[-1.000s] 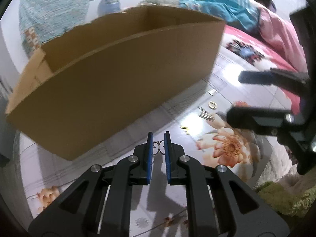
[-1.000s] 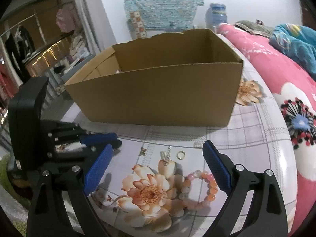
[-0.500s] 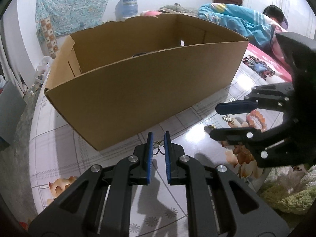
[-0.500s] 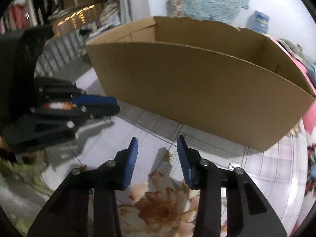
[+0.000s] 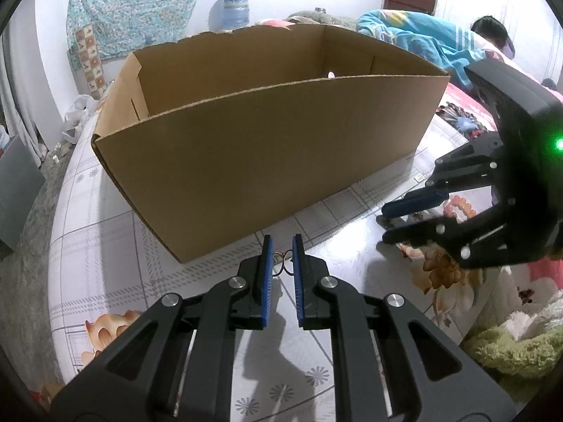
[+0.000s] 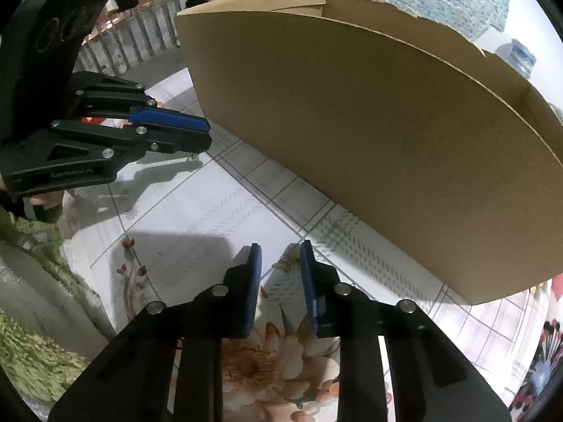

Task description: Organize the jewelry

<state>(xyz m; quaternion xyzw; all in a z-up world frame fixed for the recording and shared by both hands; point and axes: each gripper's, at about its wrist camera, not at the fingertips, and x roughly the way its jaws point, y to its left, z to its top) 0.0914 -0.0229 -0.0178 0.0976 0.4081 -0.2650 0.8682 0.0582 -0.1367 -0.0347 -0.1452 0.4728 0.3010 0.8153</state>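
A large open cardboard box (image 5: 267, 133) stands on the floral table; it also fills the right wrist view (image 6: 369, 133). My left gripper (image 5: 280, 256) is narrowly parted around a small wire earring (image 5: 282, 262) held at its tips, in front of the box. My right gripper (image 6: 280, 262) is closing around a small gold butterfly piece (image 6: 289, 260) on the table; it also shows at the right of the left wrist view (image 5: 397, 223). A pink bead bracelet (image 5: 461, 205) lies behind the right gripper.
The table edge (image 6: 91, 299) runs along the lower left, with green fluffy fabric (image 6: 31, 351) below it. A pink bedspread (image 5: 468, 119) with a person lying on it is at the right. A water jug (image 5: 234, 8) stands behind the box.
My right gripper has narrowed from wide open and come down over the gold piece. My left gripper has risen slightly with the earring, and the box interior has come into view.
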